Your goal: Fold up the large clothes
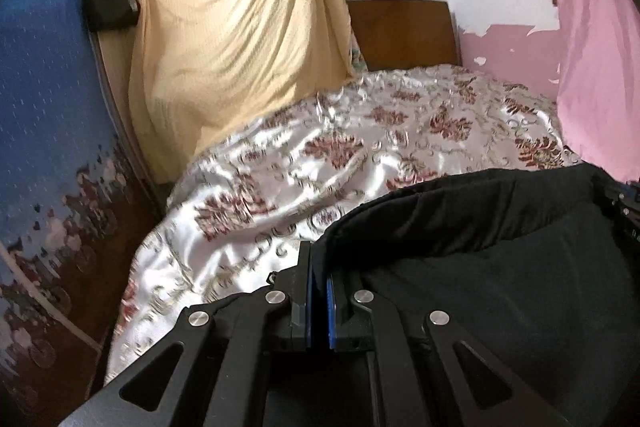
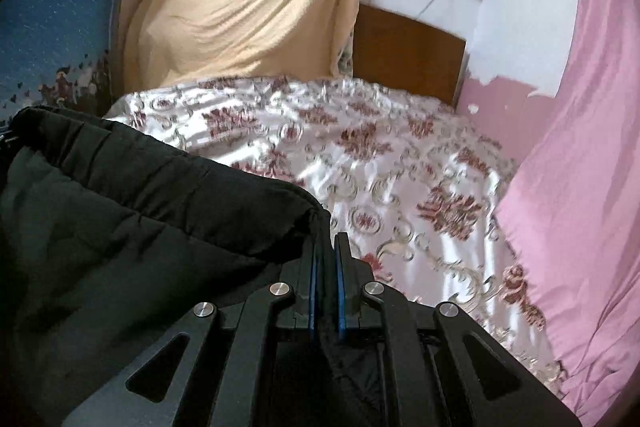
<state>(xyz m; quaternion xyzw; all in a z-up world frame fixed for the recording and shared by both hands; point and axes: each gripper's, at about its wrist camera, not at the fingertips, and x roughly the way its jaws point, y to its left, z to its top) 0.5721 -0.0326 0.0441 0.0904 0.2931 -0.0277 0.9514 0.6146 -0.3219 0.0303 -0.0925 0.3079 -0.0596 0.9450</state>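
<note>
With both the left gripper (image 1: 319, 269) and the right gripper (image 2: 325, 259) pinched nearly shut on an edge of the black garment (image 1: 500, 247), we held it stretched over the near side of the floral bedspread (image 1: 320, 155), its folding, we judged, barely begun and most folds left.
</note>
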